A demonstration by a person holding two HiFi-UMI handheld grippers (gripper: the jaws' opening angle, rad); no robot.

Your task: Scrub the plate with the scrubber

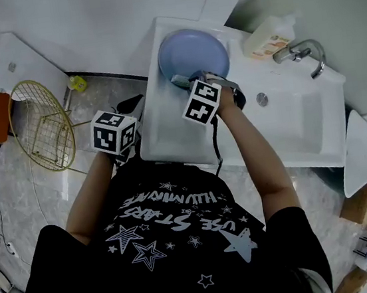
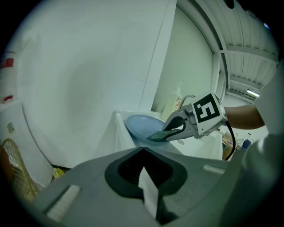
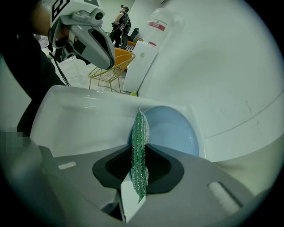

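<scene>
A light blue plate [image 1: 192,51] leans at the back left of the white sink [image 1: 168,134]; the plate [image 2: 141,125] also shows in the left gripper view. My right gripper [image 1: 185,80] is shut on a green sparkly scrubber [image 3: 140,150], whose tip lies at the near rim of the plate [image 3: 173,131]. The scrubber [image 2: 159,134] sticks out of the right gripper [image 2: 172,129] toward the plate. My left gripper [image 1: 116,136] hangs in the air left of the sink, off the basin, jaws shut with nothing between them.
A soap bottle [image 1: 268,37] and a chrome faucet [image 1: 302,52] stand at the sink's back right, with a drain [image 1: 262,99] in the basin. A gold wire basket [image 1: 40,124] sits on the floor at left. A white bowl-shaped thing [image 1: 359,153] is to the right.
</scene>
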